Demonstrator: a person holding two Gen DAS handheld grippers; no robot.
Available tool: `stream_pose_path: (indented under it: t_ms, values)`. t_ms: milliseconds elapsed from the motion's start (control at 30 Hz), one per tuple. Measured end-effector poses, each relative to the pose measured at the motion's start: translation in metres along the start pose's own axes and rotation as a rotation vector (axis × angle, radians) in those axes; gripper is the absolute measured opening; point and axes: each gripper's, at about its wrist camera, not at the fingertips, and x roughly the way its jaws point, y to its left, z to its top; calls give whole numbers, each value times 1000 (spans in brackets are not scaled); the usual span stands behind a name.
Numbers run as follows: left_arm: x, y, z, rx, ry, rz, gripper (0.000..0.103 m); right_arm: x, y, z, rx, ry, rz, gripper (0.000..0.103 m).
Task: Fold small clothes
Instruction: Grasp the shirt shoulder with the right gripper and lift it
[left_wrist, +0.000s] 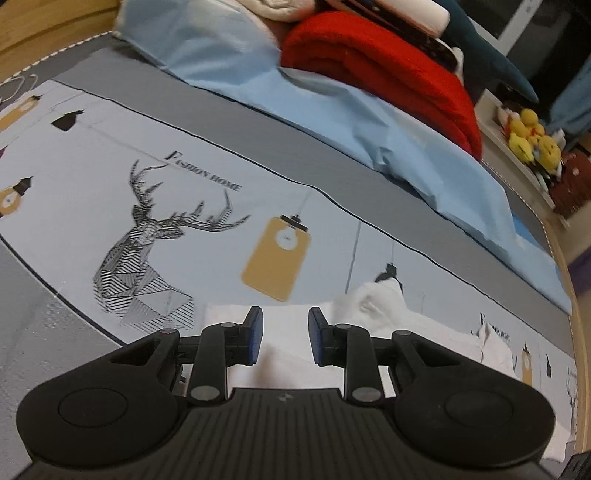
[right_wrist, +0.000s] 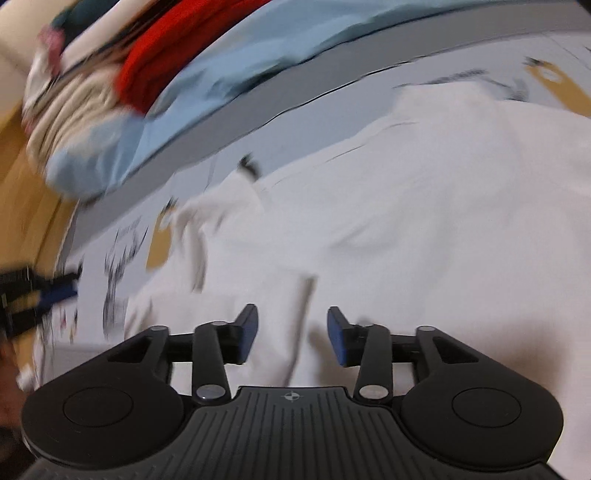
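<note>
Both grippers tilt down over the bed. The left gripper (left_wrist: 285, 334) has its jaws apart, nothing between them; the right gripper (right_wrist: 291, 334) gapes wider, also empty. Beneath and just ahead of both lies the white garment (right_wrist: 424, 206), spread flat and creased on the printed bedsheet (left_wrist: 184, 206).

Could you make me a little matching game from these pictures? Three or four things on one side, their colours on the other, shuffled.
Things:
1. folded blanket
2. garment lying under the grippers
3. soft toys on the shelf
4. pillow

Colours:
A. yellow
B. light blue
C. red
D. white

Pairs: 1-C, 2-D, 3-A, 4-B
</note>
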Motion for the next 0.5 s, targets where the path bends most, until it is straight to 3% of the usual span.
stream_pose_path:
  t_ms: [133,300,333,367,433,500]
  values:
    - [-5,4,3,-11,-3,1,28,20,39,-16,-202,48,-33,58]
    - [-1,12,8,-36,8,17,28,44,82,-46,-545,69,-204,55]
    - [-1,15,9,-42,9,18,28,47,83,-49,-580,69,-227,50]
    - [-1,17,10,-48,10,17,28,49,83,-50,-593,69,-243,32]
    - [2,25,13,-75,28,0,29,47,77,-45,-551,51,-240,7]
    - [8,35,14,-101,55,-1,29,37,69,-36,-466,-9,-201,7]
